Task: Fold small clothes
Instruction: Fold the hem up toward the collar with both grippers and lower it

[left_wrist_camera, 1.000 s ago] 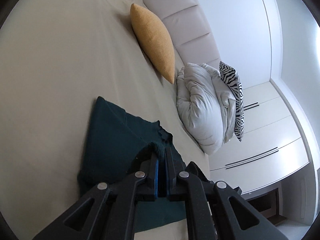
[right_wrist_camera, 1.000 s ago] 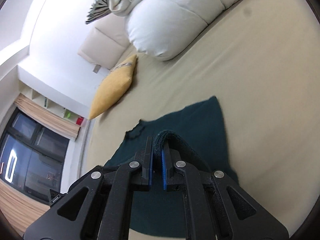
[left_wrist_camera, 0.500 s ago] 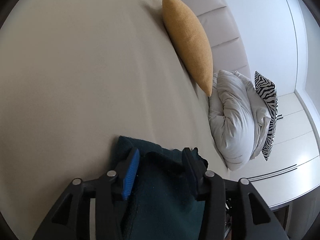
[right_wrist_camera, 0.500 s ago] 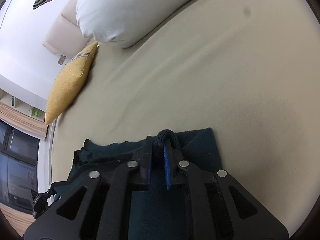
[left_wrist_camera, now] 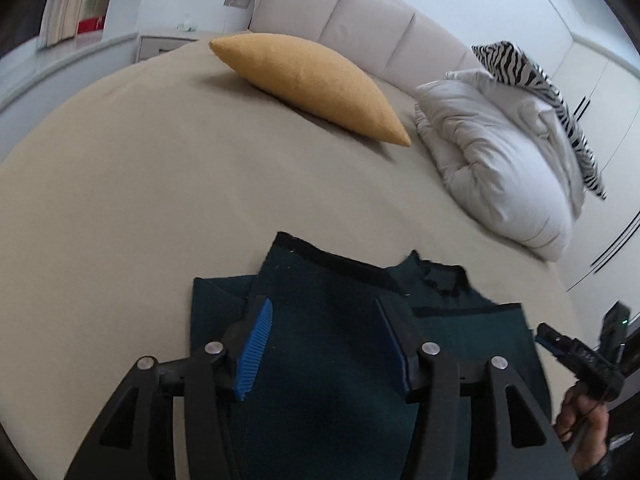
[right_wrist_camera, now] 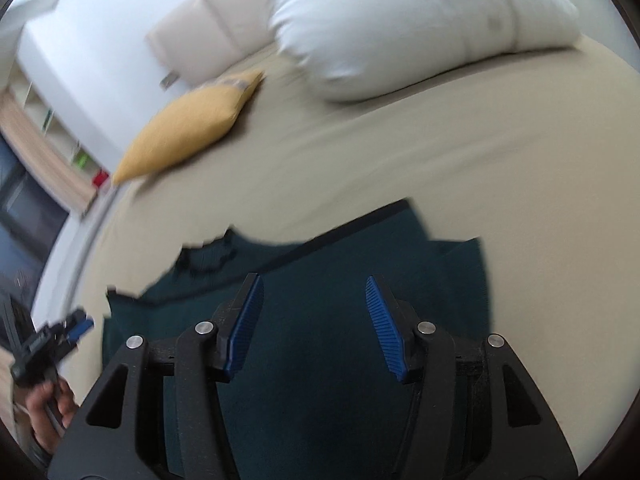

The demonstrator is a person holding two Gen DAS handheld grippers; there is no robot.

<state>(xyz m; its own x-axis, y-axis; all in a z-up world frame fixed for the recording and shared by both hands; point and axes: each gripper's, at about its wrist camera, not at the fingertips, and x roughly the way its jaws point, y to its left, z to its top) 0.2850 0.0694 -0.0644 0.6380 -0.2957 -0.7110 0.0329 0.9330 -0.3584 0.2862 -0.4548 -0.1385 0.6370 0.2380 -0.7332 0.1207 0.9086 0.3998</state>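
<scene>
Release step: dark teal knit garment (left_wrist_camera: 328, 344) lies folded on beige bed (left_wrist_camera: 140, 200). Left claw (left_wrist_camera: 326, 344) & right claw (right_wrist_camera: 316, 320) both opening, nothing gripped; lift clear w/o snagging top layer.

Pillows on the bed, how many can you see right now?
3: a yellow pillow near the headboard, a big white pillow to its right in the left wrist view, and a zebra-striped pillow lying on the white one. More may be out of frame.
</scene>
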